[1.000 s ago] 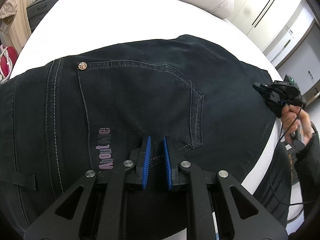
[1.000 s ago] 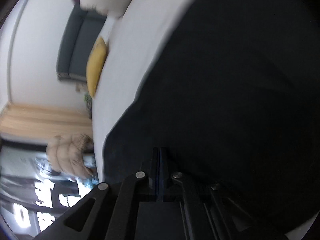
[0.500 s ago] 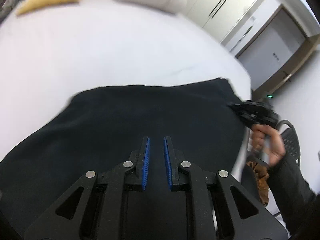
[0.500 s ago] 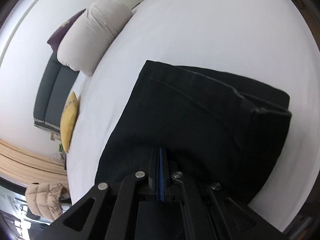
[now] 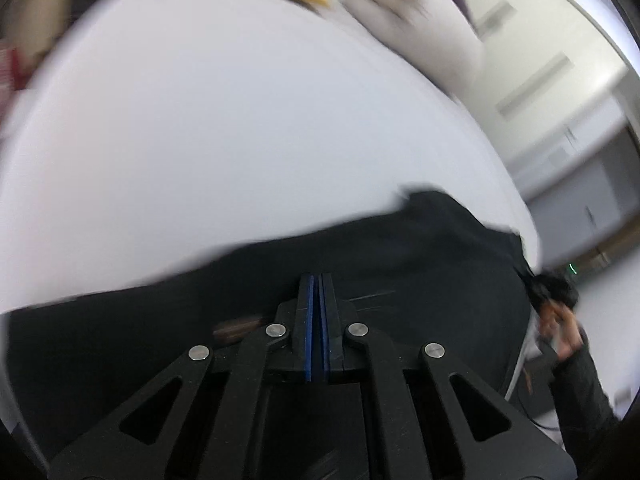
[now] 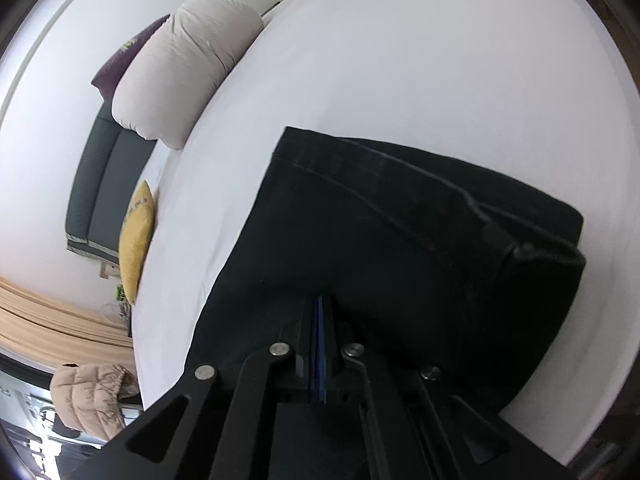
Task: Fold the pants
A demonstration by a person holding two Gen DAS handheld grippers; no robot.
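Note:
The black pants (image 5: 400, 256) lie folded on the white bed (image 5: 240, 128); the left wrist view is blurred. My left gripper (image 5: 317, 280) is shut, its blue pads together at the near edge of the cloth; whether cloth is pinched between them I cannot tell. In the right wrist view the pants (image 6: 400, 240) show a stitched hem edge and a doubled-over fold at the right. My right gripper (image 6: 319, 304) is shut on the pants' near edge. It also shows in the left wrist view (image 5: 548, 284), held by a hand at the cloth's right end.
A beige pillow (image 6: 184, 64) and a yellow cushion (image 6: 138, 236) lie at the head of the bed. A dark sofa (image 6: 96, 184) stands against the wall. A tan puffer jacket (image 6: 88, 400) lies off the bed. White wardrobe doors (image 5: 552, 80) stand to the right.
My left gripper has shut, from open over the pocket side. The pants have been folded over, hiding the pocket and logo. Both grippers moved along the cloth's edge.

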